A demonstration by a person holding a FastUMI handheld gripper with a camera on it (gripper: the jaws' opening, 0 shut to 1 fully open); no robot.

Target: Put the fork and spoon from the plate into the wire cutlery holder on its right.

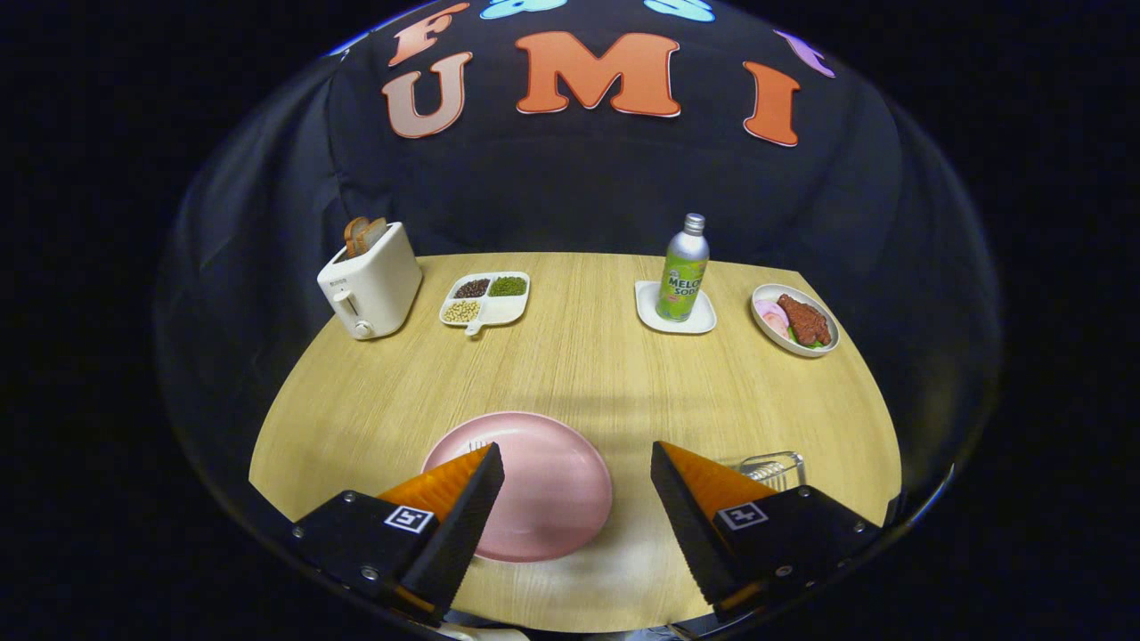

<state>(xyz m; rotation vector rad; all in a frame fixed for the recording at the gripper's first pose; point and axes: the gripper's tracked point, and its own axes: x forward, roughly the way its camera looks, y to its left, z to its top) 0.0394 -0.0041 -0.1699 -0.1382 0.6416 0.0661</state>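
Observation:
A pink plate (543,485) lies on the wooden table just ahead of and between my fingers, partly under the left finger (445,507). A bit of metal cutlery, probably fork tines (478,442), peeks out at the plate's left rim beside the left fingertip; the rest of the cutlery is hidden by that finger. The wire cutlery holder (773,467) stands to the right of the plate, half hidden behind the right finger (712,507). My gripper (576,456) hovers above the plate, open wide, with nothing between its fingers.
Along the table's far edge stand a white toaster (370,280) with bread slices, a divided dish of beans (486,298), a green soda bottle (683,267) on a small white tray, and a bowl of food (795,320). Bare wood (579,374) lies between them and the plate.

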